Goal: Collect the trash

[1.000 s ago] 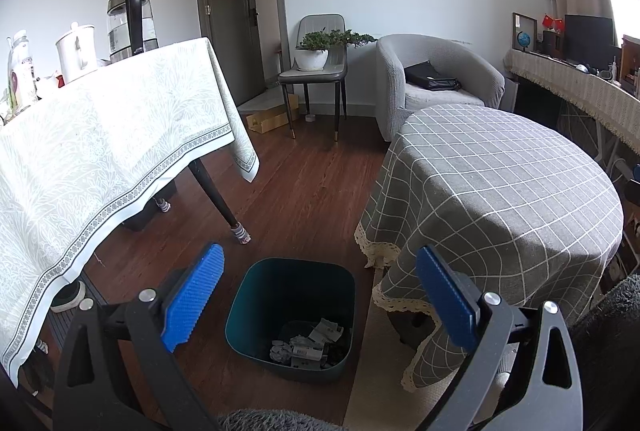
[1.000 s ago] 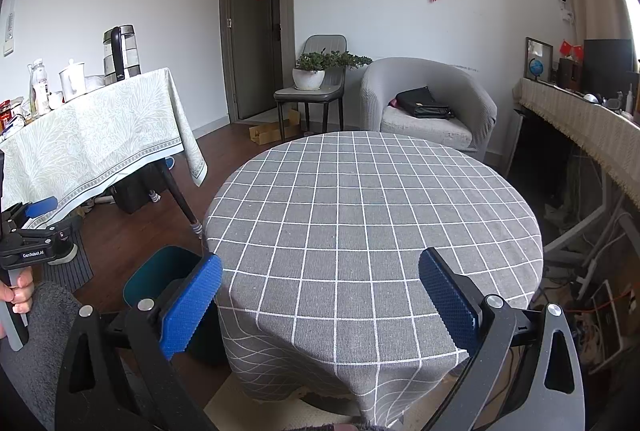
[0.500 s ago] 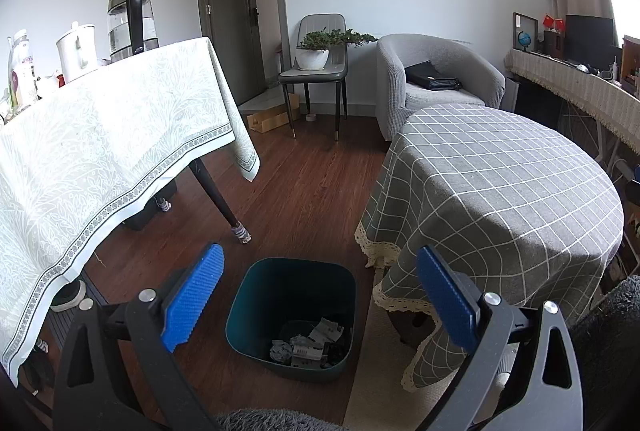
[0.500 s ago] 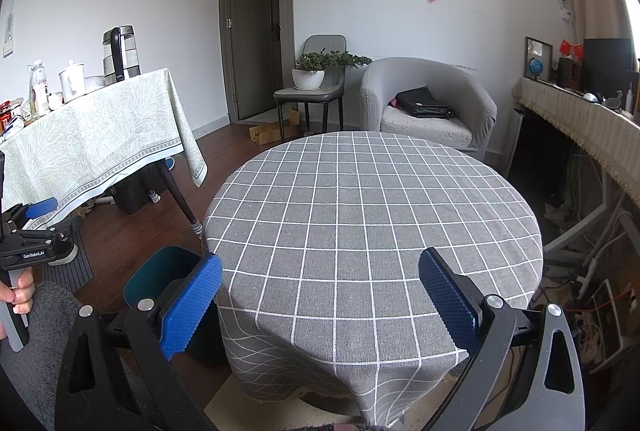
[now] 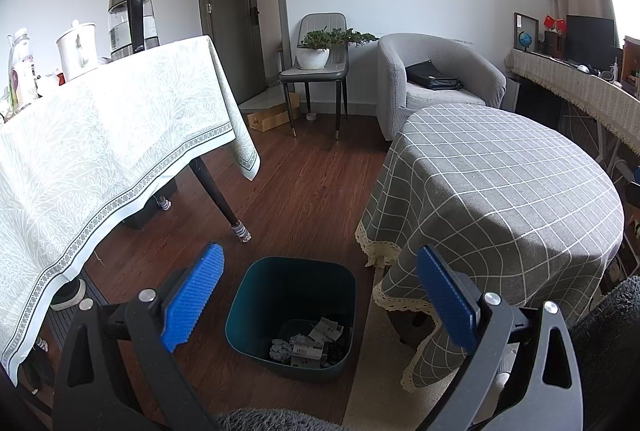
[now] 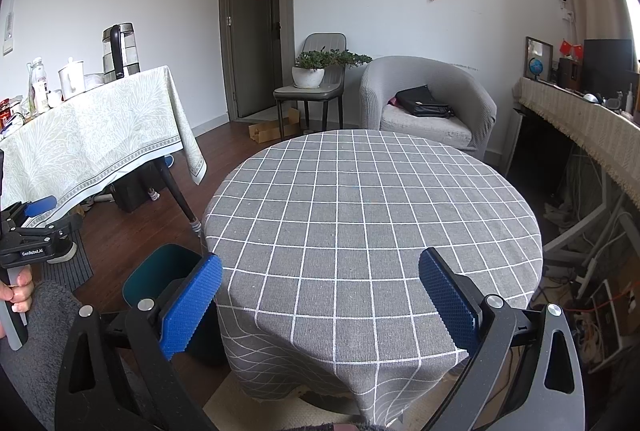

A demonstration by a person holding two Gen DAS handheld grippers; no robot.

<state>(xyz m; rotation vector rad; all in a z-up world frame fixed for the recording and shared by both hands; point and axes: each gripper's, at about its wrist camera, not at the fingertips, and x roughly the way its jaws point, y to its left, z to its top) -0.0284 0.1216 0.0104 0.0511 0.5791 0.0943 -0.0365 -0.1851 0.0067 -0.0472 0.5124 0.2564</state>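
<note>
Trash (image 5: 308,345), crumpled paper and wrappers, already lies in the bottom of the teal bin (image 5: 294,271) on the floor, between the long covered surface (image 5: 120,127) on the left and the round checked surface (image 6: 372,215) on the right. Above the bin, the left tool (image 5: 320,295) hangs with its blue pads spread wide and nothing between them. Over the round surface, the right tool (image 6: 320,301) is equally wide and empty. I can't see a scrap on the checked cloth or on the visible floor, so the collecting looks all but finished, unless something lies out of sight.
</note>
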